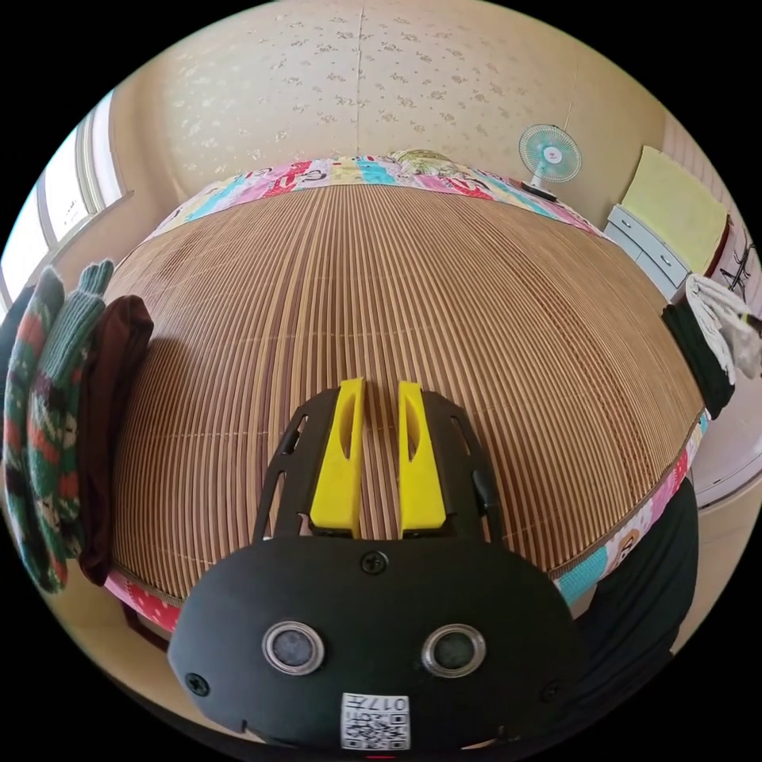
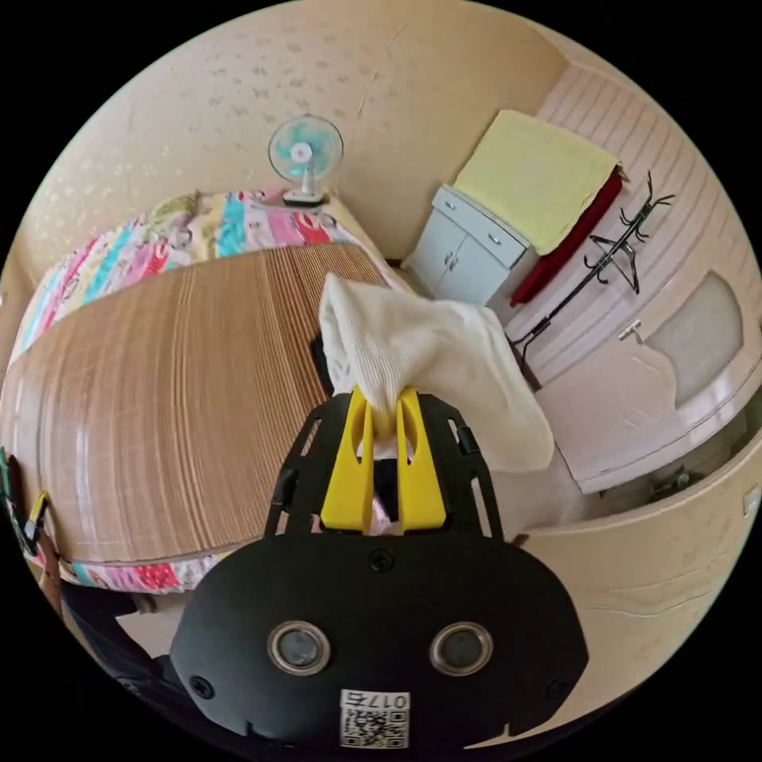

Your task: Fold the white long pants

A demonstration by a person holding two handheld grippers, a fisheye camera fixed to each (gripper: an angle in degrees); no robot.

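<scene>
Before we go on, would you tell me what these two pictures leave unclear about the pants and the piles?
- White pants, right gripper view: bunched in the right gripper; legs and waistband cannot be told apart, and the gripper body hides the lower part.
- Dark garment, right gripper view: mostly behind the pants.
- Knitted pile, left gripper view: cut off by the picture's edge.

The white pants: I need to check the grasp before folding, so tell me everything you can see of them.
The white pants look like soft ribbed knit, bunched and crumpled, not spread. The right gripper has both yellow jaws pinched on a gathered fold, and loose cloth drapes down past the bamboo mat edge. In the left gripper view they hang white beside a dark garment.
</scene>
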